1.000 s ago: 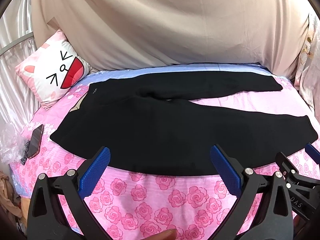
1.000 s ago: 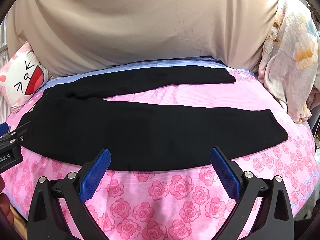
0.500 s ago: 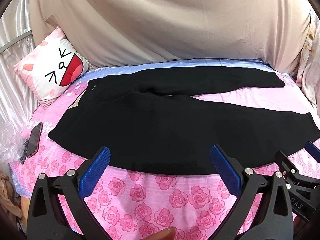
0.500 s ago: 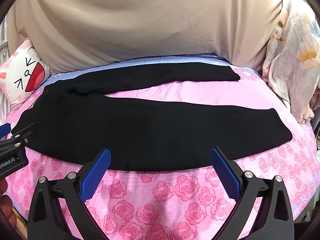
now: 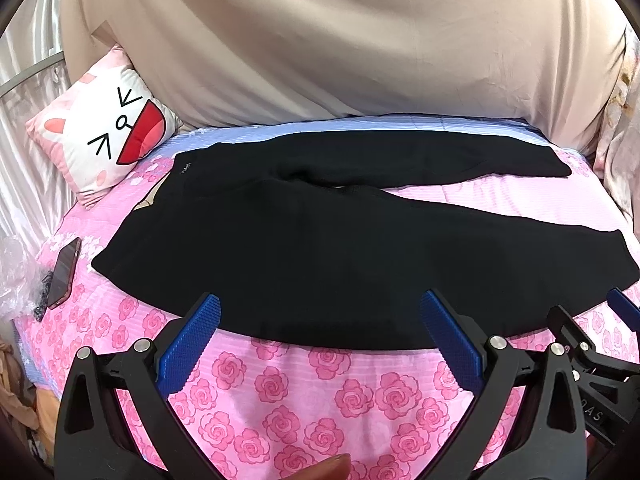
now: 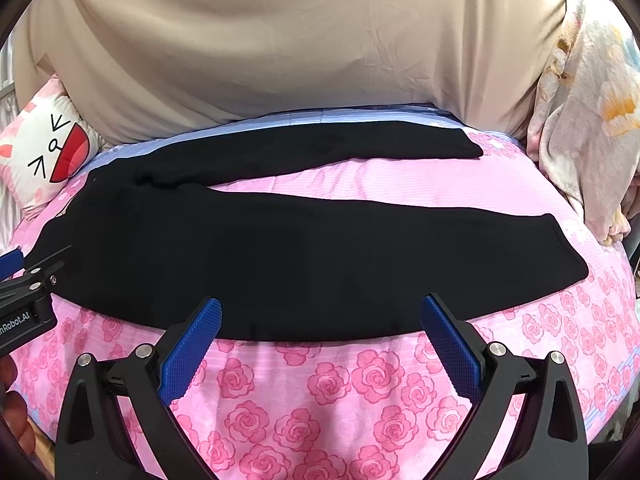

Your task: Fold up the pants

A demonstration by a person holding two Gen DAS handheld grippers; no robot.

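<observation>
At frame bottom, left gripper and right gripper have advanced toward the pants, jaws spread, nothing grasped; folding not begun.

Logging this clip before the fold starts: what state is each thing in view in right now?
pants: unfolded, flat on the bed, legs splayed apart.
left tool: open, holding nothing, above the near edge of the pants.
right tool: open, holding nothing, above the same edge.
phone: lying flat, screen dark.
pillow: propped at the bed's corner.
</observation>
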